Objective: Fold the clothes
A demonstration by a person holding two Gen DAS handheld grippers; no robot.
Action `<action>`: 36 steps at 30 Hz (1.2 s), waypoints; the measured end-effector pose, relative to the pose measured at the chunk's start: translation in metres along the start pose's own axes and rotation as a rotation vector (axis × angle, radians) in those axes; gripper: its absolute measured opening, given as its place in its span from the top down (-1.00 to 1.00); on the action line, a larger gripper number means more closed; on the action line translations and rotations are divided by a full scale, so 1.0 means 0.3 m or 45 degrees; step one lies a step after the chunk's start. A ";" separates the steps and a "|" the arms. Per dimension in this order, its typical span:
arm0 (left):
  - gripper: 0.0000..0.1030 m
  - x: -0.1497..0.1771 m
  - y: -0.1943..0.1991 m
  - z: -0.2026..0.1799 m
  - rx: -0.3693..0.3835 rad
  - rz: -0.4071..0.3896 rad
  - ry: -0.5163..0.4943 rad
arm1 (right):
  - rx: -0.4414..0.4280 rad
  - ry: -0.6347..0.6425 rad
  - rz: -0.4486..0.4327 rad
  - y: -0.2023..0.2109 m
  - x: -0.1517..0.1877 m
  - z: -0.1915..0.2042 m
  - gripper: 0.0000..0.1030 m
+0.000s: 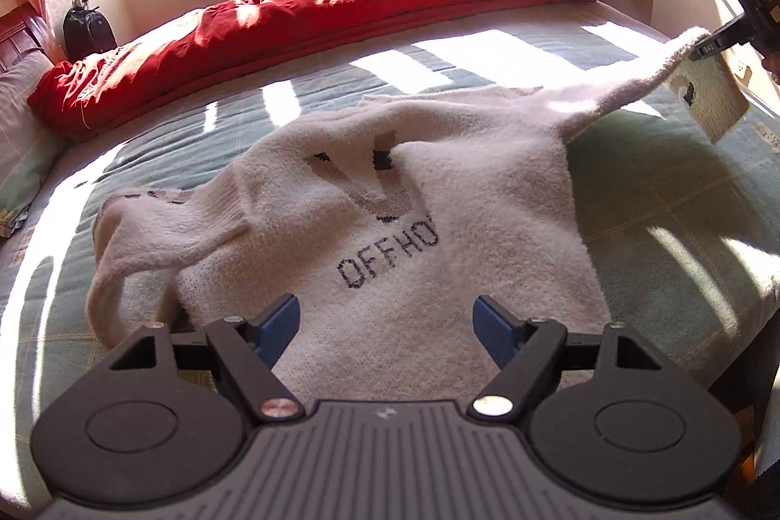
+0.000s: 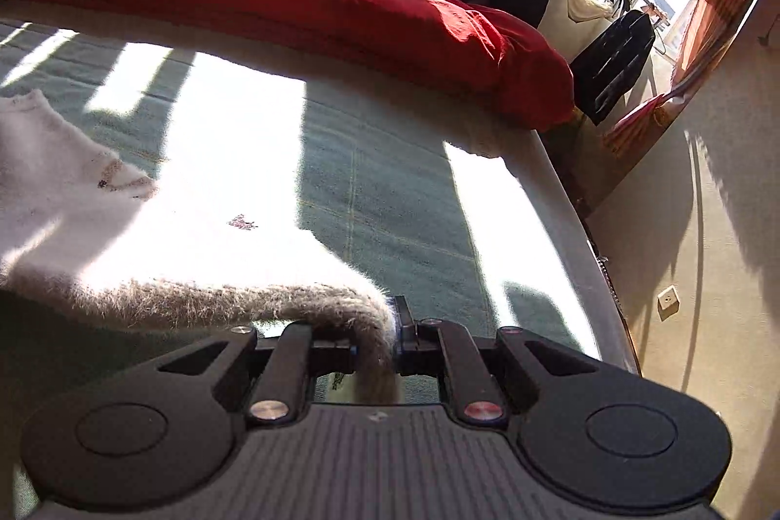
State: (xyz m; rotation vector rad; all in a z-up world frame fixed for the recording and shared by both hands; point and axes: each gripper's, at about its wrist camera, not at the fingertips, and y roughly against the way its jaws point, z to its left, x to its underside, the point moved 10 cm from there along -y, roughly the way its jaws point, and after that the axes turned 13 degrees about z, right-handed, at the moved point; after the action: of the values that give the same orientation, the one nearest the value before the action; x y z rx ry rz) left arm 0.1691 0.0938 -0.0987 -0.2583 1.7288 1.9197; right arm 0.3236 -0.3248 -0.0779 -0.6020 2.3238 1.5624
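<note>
Knit fabric: the cream sweater (image 1: 390,237) lies rumpled on the bed (image 1: 658,198), lettering "OFFHO" facing up, its body bunched toward the collar.
Sweater position: near the middle of the bed, on the green cover, well short of the red duvet (image 1: 317,13) rolled along the far edge.
Sleeve, right side: lifted clear of the bed and stretched outward from the sweater body; the cuff (image 1: 707,101) hangs below the grip.
Right gripper (image 2: 378,344): jaws closed on the sleeve (image 2: 243,300), fabric pinched between them and draping down behind.
Left gripper (image 1: 387,325): jaws spread wide, holding nothing, hovering over the sweater's lower hem area.
Step in hand (judgement): spreading or positioning the raised sleeve ahead of a fold; the task appears early, since the body is not yet flat.
Next move (judgement): carry the sleeve across the sweater's chest and lay it down, while the left gripper pins or smooths the body.
Edges: the bed edge (image 2: 575,227) runs just beyond the sweater's right side, wall close behind it.
Open room: bare green cover lies between sweater and duvet, and to the sweater's left.
</note>
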 end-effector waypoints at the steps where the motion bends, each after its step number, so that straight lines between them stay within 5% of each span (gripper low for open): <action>1: -0.53 0.001 0.002 -0.004 -0.001 0.001 -0.008 | -0.007 -0.007 0.014 -0.013 0.008 -0.006 0.73; 12: -0.53 0.012 0.004 -0.017 -0.012 0.033 -0.033 | -0.031 -0.063 0.123 -0.102 0.070 -0.068 0.72; 24: -0.53 0.011 -0.030 0.018 0.019 0.060 -0.002 | -0.266 -0.044 0.280 -0.050 0.232 0.008 0.27; 28: -0.62 0.010 -0.032 0.105 0.035 0.069 0.087 | -0.452 -0.080 0.253 0.033 0.226 0.073 0.09; 36: -0.64 0.035 -0.083 0.384 0.132 0.081 0.465 | -1.140 -0.270 0.313 0.096 0.118 0.371 -0.10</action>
State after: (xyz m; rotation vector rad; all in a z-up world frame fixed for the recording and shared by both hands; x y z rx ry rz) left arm 0.1969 0.2086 -0.1068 -0.5495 2.0857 1.9088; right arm 0.2784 -0.2188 -0.1125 -0.2865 1.4968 2.6292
